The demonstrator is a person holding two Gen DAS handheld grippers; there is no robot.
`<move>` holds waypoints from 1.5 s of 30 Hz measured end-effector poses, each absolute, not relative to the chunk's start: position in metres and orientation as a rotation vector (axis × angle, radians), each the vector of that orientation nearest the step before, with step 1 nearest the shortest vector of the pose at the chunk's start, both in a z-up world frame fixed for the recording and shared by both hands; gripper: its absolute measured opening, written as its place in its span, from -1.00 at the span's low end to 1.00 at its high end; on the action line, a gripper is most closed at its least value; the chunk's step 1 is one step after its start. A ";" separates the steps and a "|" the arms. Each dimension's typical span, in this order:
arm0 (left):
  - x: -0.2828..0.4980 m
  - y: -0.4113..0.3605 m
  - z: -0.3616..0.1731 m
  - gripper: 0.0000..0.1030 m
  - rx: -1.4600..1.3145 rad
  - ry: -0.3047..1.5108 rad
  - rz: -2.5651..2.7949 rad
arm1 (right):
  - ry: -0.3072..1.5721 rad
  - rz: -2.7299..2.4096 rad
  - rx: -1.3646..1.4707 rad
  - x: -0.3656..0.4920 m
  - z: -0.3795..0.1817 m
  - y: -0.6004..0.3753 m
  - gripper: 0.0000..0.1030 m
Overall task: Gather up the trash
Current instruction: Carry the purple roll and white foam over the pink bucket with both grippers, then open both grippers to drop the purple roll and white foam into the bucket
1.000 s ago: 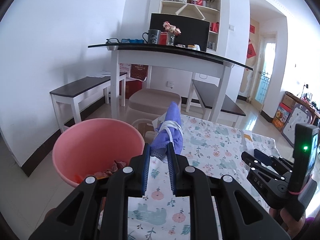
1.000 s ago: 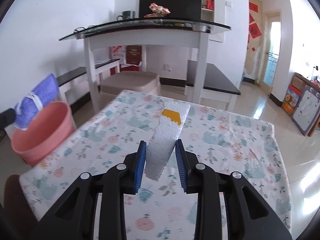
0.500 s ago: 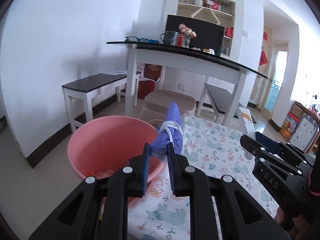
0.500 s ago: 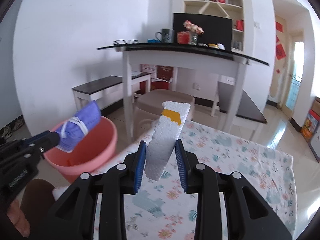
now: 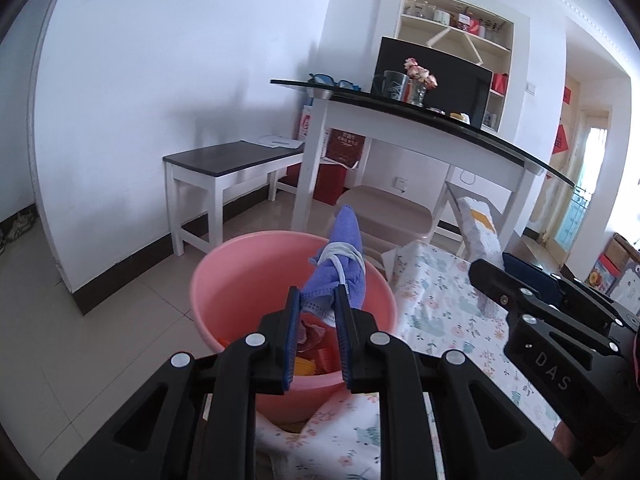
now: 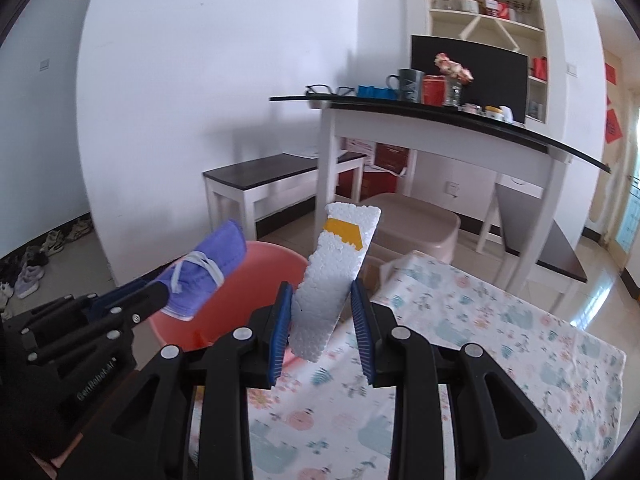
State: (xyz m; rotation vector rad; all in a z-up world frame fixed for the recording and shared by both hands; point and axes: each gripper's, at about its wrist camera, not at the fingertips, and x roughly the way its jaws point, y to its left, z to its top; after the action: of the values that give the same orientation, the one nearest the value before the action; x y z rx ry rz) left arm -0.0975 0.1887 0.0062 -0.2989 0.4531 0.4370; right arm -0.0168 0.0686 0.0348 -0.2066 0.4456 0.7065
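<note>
My left gripper [image 5: 316, 300] is shut on a rolled purple face mask [image 5: 342, 264] with white ear loops and holds it above the pink basin [image 5: 240, 280], which has red and yellow scraps inside. My right gripper [image 6: 322, 300] is shut on a white foam block [image 6: 336, 272] with a yellow patch, held over the table's left edge beside the basin [image 6: 272, 264]. The mask [image 6: 208, 272] and the left gripper [image 6: 156, 300] show at the left of the right wrist view. The foam block [image 5: 480, 232] and the right gripper [image 5: 496, 276] show at the right of the left wrist view.
A low table with a floral cloth [image 6: 500, 340] lies under the right gripper. Beyond stand a tall white table with a dark top [image 5: 420, 120], two dark benches [image 5: 228, 160], a beige stool [image 5: 384, 208] and shoes on the floor [image 6: 36, 256].
Both grippers have swung left, away from the table. The mask now hangs over the pink basin, and the foam block has come to the table's left edge beside it.
</note>
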 end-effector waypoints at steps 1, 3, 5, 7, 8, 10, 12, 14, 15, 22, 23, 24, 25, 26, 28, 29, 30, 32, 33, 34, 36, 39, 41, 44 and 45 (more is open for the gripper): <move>-0.099 0.191 0.006 -0.69 -0.301 0.452 0.441 | 0.447 0.713 -0.209 -0.017 0.034 0.073 -0.41; -0.100 0.194 0.005 -0.69 -0.304 0.451 0.451 | 0.451 0.723 -0.218 -0.018 0.033 0.081 -0.41; -0.102 0.198 0.004 -0.69 -0.307 0.450 0.464 | 0.453 0.734 -0.230 -0.018 0.032 0.090 -0.41; -0.104 0.203 0.002 -0.69 -0.315 0.452 0.477 | 0.453 0.743 -0.243 -0.017 0.031 0.098 -0.41; -0.104 0.206 0.001 -0.69 -0.320 0.454 0.481 | 0.454 0.747 -0.247 -0.016 0.030 0.101 -0.41; -0.104 0.211 -0.002 -0.69 -0.326 0.457 0.492 | 0.457 0.758 -0.257 -0.015 0.029 0.109 -0.41; -0.104 0.216 -0.004 -0.69 -0.332 0.462 0.504 | 0.461 0.769 -0.267 -0.016 0.027 0.116 -0.41; -0.103 0.221 -0.007 -0.69 -0.335 0.469 0.520 | 0.465 0.779 -0.276 -0.015 0.025 0.123 -0.41; -0.103 0.222 -0.007 -0.69 -0.336 0.471 0.525 | 0.471 0.787 -0.281 -0.015 0.023 0.128 -0.41; -0.096 0.239 -0.020 -0.68 -0.350 0.510 0.569 | 0.535 0.813 -0.292 -0.005 0.007 0.148 -0.41; -0.095 0.241 -0.022 -0.68 -0.352 0.515 0.574 | 0.545 0.815 -0.292 -0.003 0.005 0.151 -0.41; -0.095 0.244 -0.024 -0.68 -0.354 0.521 0.579 | 0.560 0.818 -0.291 0.000 0.003 0.153 -0.41; -0.094 0.246 -0.025 -0.68 -0.356 0.527 0.584 | 0.572 0.818 -0.290 0.003 0.001 0.156 -0.41; -0.092 0.248 -0.027 -0.68 -0.358 0.534 0.588 | 0.585 0.817 -0.290 0.005 -0.001 0.158 -0.41; -0.090 0.251 -0.030 -0.68 -0.360 0.545 0.596 | 0.620 0.815 -0.281 0.012 -0.007 0.162 -0.41; -0.089 0.253 -0.032 -0.68 -0.362 0.552 0.598 | 0.638 0.814 -0.274 0.015 -0.010 0.163 -0.41; -0.087 0.255 -0.033 -0.68 -0.363 0.558 0.600 | 0.648 0.813 -0.269 0.017 -0.013 0.164 -0.41; -0.085 0.257 -0.036 -0.68 -0.364 0.568 0.604 | 0.668 0.812 -0.262 0.021 -0.016 0.165 -0.41; -0.084 0.259 -0.036 -0.68 -0.365 0.572 0.606 | 0.678 0.812 -0.259 0.023 -0.018 0.166 -0.41; -0.083 0.259 -0.037 -0.68 -0.366 0.575 0.608 | 0.685 0.811 -0.258 0.025 -0.019 0.168 -0.41; -0.080 0.261 -0.040 -0.68 -0.367 0.585 0.611 | 0.697 0.812 -0.258 0.028 -0.022 0.171 -0.41; -0.077 0.263 -0.043 -0.68 -0.369 0.593 0.614 | 0.708 0.817 -0.257 0.031 -0.026 0.174 -0.41; -0.073 0.266 -0.044 -0.68 -0.369 0.598 0.616 | 0.711 0.817 -0.261 0.031 -0.027 0.176 -0.41; -0.070 0.268 -0.046 -0.70 -0.371 0.604 0.618 | 0.718 0.820 -0.260 0.033 -0.030 0.179 -0.41; -0.069 0.268 -0.046 -0.71 -0.373 0.605 0.619 | 0.720 0.820 -0.258 0.034 -0.031 0.179 -0.41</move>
State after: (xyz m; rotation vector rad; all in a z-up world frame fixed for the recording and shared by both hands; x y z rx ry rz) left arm -0.0694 0.2683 -0.0462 -0.3734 0.6054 0.6186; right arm 0.0338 0.1789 -0.0308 -0.2583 0.7201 0.8200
